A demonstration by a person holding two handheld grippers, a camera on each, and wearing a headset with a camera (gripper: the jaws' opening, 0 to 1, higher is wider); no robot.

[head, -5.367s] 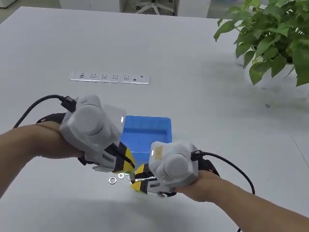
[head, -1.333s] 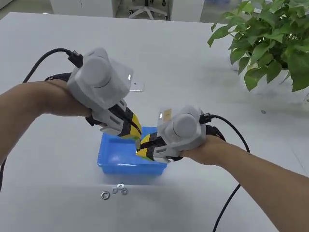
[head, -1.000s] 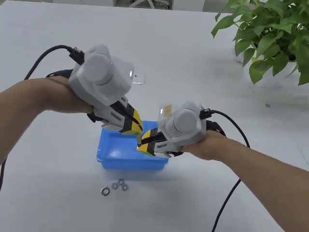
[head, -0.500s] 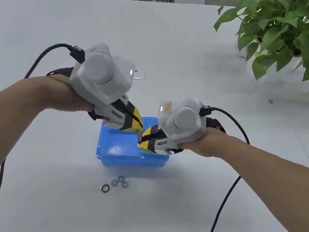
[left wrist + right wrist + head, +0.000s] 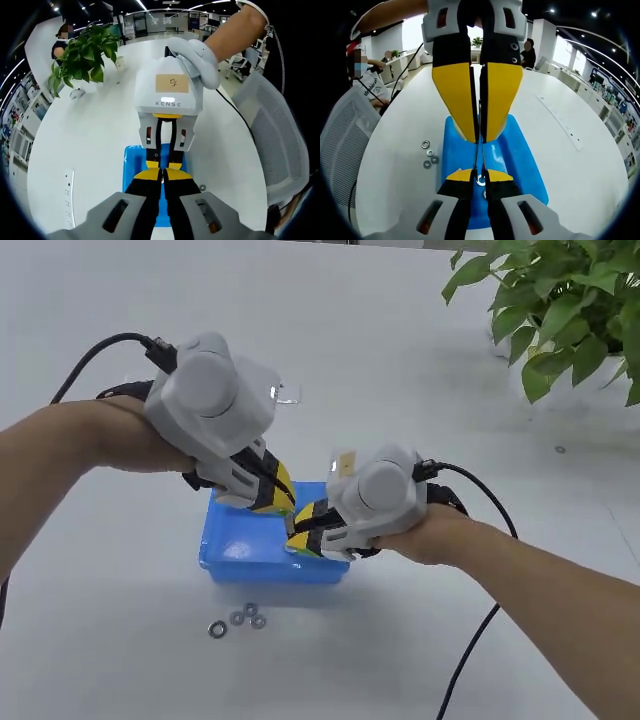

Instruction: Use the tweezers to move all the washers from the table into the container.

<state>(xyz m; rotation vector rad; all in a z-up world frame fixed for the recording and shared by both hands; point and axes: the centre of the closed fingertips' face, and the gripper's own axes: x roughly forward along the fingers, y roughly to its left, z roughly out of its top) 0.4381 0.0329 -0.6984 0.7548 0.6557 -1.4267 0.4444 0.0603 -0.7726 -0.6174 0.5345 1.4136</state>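
The left gripper (image 5: 278,502) and right gripper (image 5: 298,537) meet tip to tip over the blue, rectangular plastic container (image 5: 228,558). Both pairs of yellow-padded jaws are pressed together on the thin metal tweezers (image 5: 479,150), which run between them. A small, flat ring washer (image 5: 481,180) sits at the tweezers' end, over the container's smooth floor. 4 loose washers (image 5: 238,619) lie clustered on the matte white table (image 5: 120,640), just near of the container.
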